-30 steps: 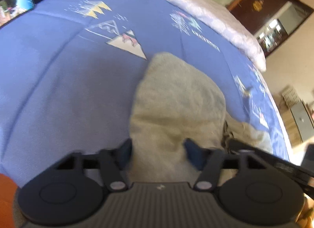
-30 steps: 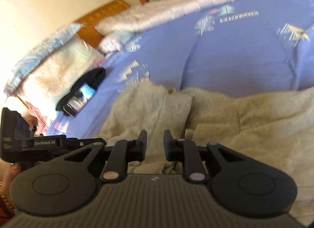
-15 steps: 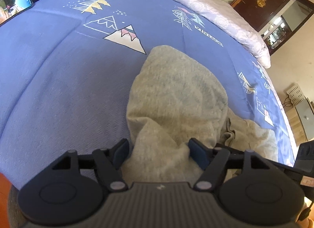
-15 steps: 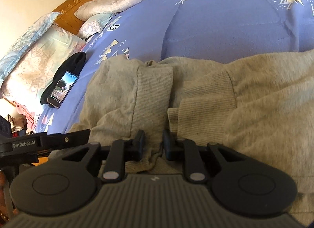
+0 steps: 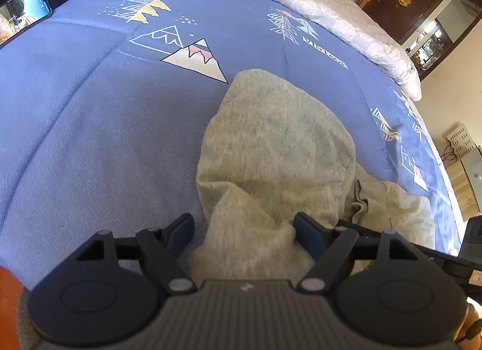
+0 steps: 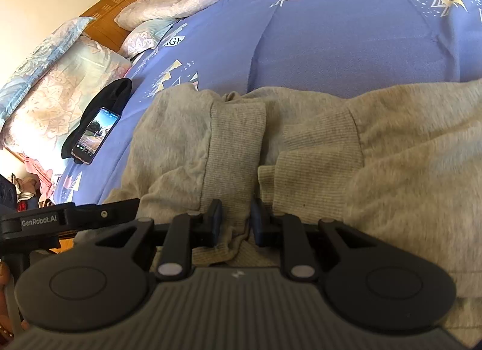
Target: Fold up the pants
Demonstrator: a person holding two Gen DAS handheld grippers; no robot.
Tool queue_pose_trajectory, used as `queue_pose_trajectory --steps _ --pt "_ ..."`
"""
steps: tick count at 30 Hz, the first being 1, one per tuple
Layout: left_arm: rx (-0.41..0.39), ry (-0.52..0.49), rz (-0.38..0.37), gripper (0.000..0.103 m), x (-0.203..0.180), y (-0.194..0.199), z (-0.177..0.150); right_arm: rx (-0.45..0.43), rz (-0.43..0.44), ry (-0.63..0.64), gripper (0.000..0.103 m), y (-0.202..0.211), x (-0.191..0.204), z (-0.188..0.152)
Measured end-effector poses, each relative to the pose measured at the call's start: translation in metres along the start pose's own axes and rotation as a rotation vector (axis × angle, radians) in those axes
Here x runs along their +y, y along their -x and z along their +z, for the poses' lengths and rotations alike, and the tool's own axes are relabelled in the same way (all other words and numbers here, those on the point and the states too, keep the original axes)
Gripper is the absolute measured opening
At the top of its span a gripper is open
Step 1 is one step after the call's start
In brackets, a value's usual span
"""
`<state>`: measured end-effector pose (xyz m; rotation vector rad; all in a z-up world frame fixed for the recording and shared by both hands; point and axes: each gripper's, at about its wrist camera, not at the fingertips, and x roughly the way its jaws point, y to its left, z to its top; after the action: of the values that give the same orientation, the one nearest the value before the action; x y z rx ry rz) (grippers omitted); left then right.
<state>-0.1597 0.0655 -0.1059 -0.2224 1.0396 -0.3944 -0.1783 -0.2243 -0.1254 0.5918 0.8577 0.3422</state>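
The left tool (image 5: 242, 229) stands wide, its jaws having just been opening; a bunched fold of the grey sweatpants (image 5: 280, 145) lies between them, brushing the right-hand blue pad while the left-hand pad stands clear of the cloth over the bed cover, so nothing is clamped. Beyond it the sweatpants spread away as a rounded hump on the blue bedspread (image 5: 90, 127), just beside a printed mountain motif (image 5: 195, 57). The right tool (image 6: 236, 220) stands narrow, its two pads set on either side of a ribbed cuff (image 6: 238, 154) of the sweatpants (image 6: 406, 169); the cloth runs up between them and they appear to pinch it, though the contact itself is partly hidden. A second ribbed cuff (image 6: 316, 154) lies just to the right of the first, touching it, with the leg fabric rumpled out to both sides across the bedspread (image 6: 346, 42). Further off on the left, a phone (image 6: 95, 136) with its screen lit rests against a black garment (image 6: 111, 99), near floral pillows (image 6: 57, 87) and a wooden headboard (image 6: 120, 6).
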Motion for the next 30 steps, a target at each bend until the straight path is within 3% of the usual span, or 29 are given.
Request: queue_pose_trajectory --steps 11,21,22,26,28,30 --pt "-0.01 -0.032 0.045 0.087 -0.0044 -0.0041 0.0018 -0.004 0.012 -0.001 0.023 0.0016 -0.0028 -0.0012" --pt "-0.014 -0.021 0.038 0.087 -0.0017 -0.0046 0.0028 -0.007 0.02 -0.002 0.023 0.0037 -0.0055 -0.0018" --pt "-0.013 -0.024 0.037 0.084 -0.0016 -0.0045 0.0029 -0.008 0.021 -0.002 0.023 0.0041 -0.0055 -0.002" --pt "0.009 -0.022 -0.016 0.041 -0.0005 -0.0042 0.0052 -0.01 0.021 -0.002 0.023 0.0042 -0.0055 -0.0021" --pt "0.007 -0.038 -0.017 0.028 -0.0044 -0.0023 0.0058 -0.011 0.02 -0.001 0.023 0.0045 -0.0054 -0.0022" --pt "-0.001 -0.04 -0.024 0.024 -0.0101 0.002 0.0059 -0.011 0.021 -0.002 0.023 0.0046 -0.0057 -0.0022"
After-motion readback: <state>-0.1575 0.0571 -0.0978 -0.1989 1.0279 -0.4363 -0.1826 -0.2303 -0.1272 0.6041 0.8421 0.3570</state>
